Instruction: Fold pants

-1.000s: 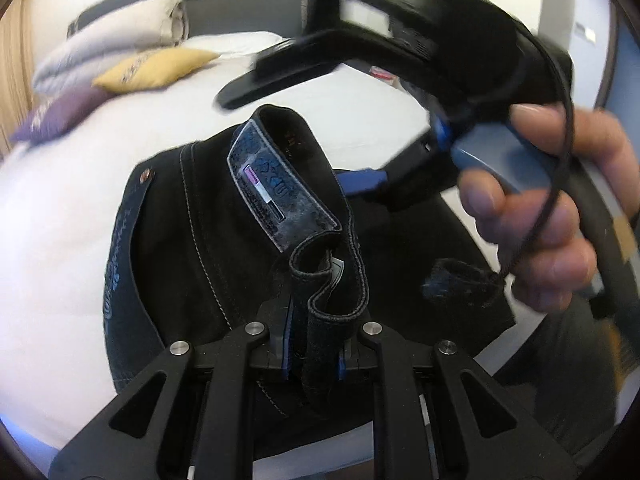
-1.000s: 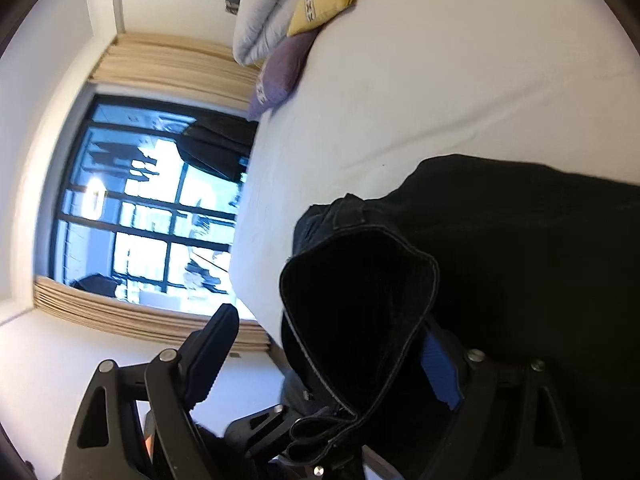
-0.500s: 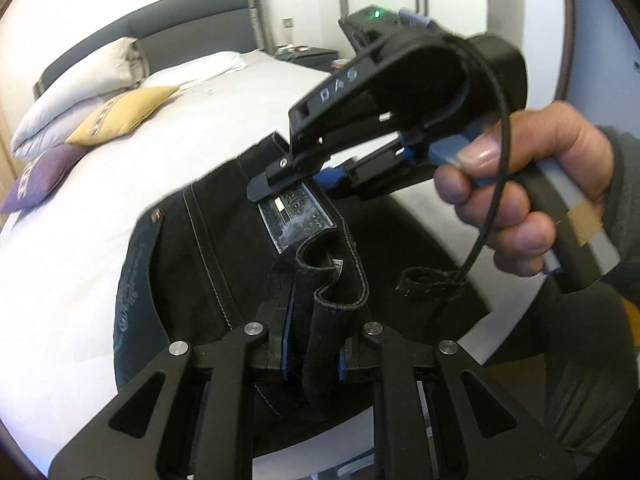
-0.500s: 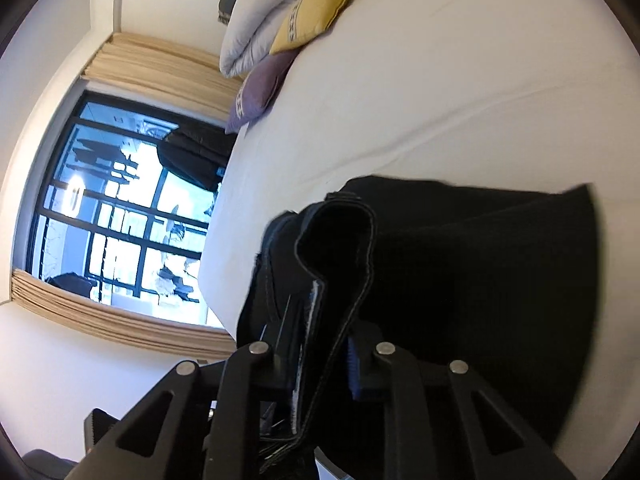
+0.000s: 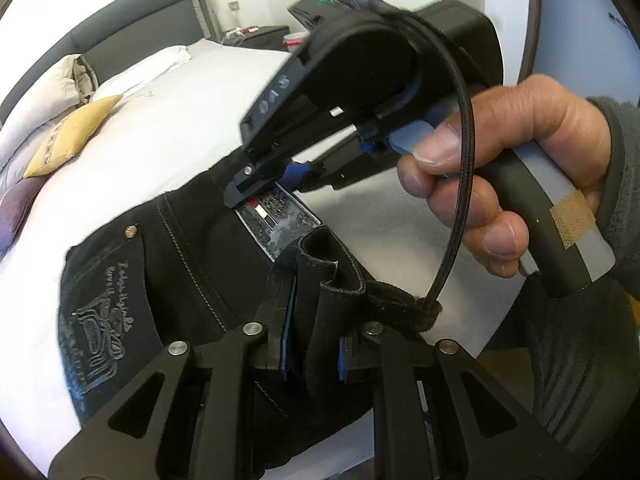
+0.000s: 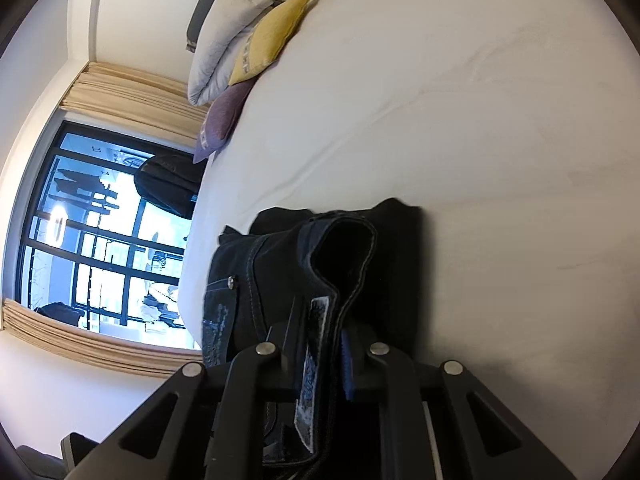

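Left wrist view: your left gripper (image 5: 312, 354) is clamped on the waistband of the black pants (image 5: 188, 264), which lie on the white bed (image 5: 168, 120). Your right gripper (image 6: 320, 354) has just been closing and now pinches the waistband beside the label (image 5: 280, 220)

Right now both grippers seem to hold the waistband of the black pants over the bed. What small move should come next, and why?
Probably lower both grippers together toward the bed so the pants settle flat. The left gripper is shut on the folded waistband, and the right gripper has just closed on the same band near the label, so the cloth hangs bunched between them.
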Tool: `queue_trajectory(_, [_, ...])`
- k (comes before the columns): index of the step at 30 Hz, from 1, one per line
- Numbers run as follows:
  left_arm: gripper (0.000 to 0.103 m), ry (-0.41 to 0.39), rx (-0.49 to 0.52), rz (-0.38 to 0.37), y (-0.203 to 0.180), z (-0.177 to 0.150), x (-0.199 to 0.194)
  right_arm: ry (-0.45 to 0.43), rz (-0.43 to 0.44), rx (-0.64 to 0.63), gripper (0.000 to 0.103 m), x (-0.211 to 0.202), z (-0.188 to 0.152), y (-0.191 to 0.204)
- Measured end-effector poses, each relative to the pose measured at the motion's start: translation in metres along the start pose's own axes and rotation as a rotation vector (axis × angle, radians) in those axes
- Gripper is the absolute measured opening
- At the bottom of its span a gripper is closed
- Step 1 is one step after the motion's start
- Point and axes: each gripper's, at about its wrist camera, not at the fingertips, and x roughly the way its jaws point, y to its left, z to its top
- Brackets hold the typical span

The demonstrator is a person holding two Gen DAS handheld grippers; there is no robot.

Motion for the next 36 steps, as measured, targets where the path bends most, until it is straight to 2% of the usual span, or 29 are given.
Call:
queue_trajectory(6, [0.016,0.0,0.009,-0.002,-0.018,0.005,0.005,-0.011,-0.008,-0.013,0.014,-0.003,-0.003,-0.007])
queue_trajectory(12, [0.016,-0.022,0.01,-0.013,-0.014,-0.003,-0.006,-0.041,-0.013,-0.007,0.014,-0.006,-0.007,-0.003])
queue_trajectory(15, [0.02,-0.025,0.017,-0.013,-0.011,-0.012,-0.007,-0.044,-0.022,0.003,0.014,-0.005,-0.008,-0.007])
queue_trajectory(18, [0.028,-0.037,0.026,-0.011,-0.014,-0.018,-0.007,-0.03,-0.043,-0.004,0.014,0.002,-0.01,-0.014])
queue_trajectory(19, [0.033,-0.039,0.022,-0.023,-0.015,-0.018,-0.009,-0.03,-0.039,-0.003,0.014,0.003,-0.01,-0.017])
queue_trajectory(20, [0.05,-0.04,0.012,-0.064,-0.014,-0.017,-0.013,-0.034,-0.024,0.011,0.015,0.002,-0.01,-0.02])
queue_trajectory(21, [0.058,-0.042,-0.006,-0.127,-0.012,-0.018,-0.019,-0.041,-0.01,0.021,0.021,0.0,-0.011,-0.021])
queue_trajectory(23, [0.072,-0.055,-0.033,-0.156,-0.009,-0.021,-0.036,-0.061,-0.006,0.021,0.03,-0.009,-0.013,-0.019])
queue_trajectory(25, [0.078,-0.069,-0.043,-0.169,-0.004,-0.028,-0.055,-0.084,-0.034,0.016,0.04,-0.019,-0.015,-0.017])
queue_trajectory(28, [0.078,-0.105,-0.075,-0.168,0.014,-0.041,-0.091,-0.144,-0.085,0.033,0.044,-0.05,-0.017,-0.018])
queue_trajectory(30, [0.078,-0.139,-0.124,-0.153,0.037,-0.049,-0.114,-0.178,-0.054,0.039,0.044,-0.068,-0.02,-0.012])
queue_trajectory(33, [0.078,-0.194,-0.232,-0.122,0.087,-0.054,-0.134,-0.202,0.104,0.002,0.044,-0.085,-0.032,0.014])
queue_trajectory(34, [0.078,-0.202,-0.266,-0.109,0.105,-0.055,-0.134,-0.192,0.192,-0.021,0.044,-0.084,-0.041,0.028])
queue_trajectory(36, [0.078,-0.194,-0.328,-0.101,0.13,-0.058,-0.127,-0.16,0.274,-0.06,0.044,-0.075,-0.056,0.045])
